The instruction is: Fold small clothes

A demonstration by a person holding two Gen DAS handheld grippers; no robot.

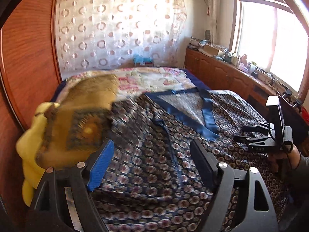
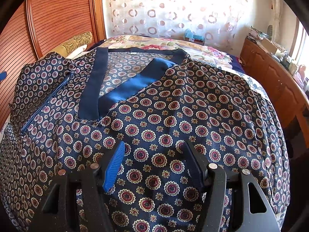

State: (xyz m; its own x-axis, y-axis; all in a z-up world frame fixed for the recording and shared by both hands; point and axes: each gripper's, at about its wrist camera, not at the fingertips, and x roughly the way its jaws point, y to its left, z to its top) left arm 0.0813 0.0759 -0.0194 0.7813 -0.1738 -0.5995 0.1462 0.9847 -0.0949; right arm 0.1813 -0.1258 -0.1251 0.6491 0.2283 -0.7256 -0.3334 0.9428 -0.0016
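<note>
Shirt point(image 2: 173, 116) runs past frame edges; left gripper point(image 1: 152, 154) and right gripper point(image 2: 154, 154) gape empty

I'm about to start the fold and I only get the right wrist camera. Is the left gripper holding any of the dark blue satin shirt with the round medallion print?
Observer: No. The left gripper is open above the dark blue satin shirt, with nothing pinched between its pads.
Operator: Anything close beside it?
Observer: A mustard-yellow patterned cushion, blurred, lies at the left of that view, against the shirt's edge.
Operator: Can you see my gripper from there?
Observer: Yes. The right gripper is over the shirt's right side, held by a hand in a grey sleeve.
</note>
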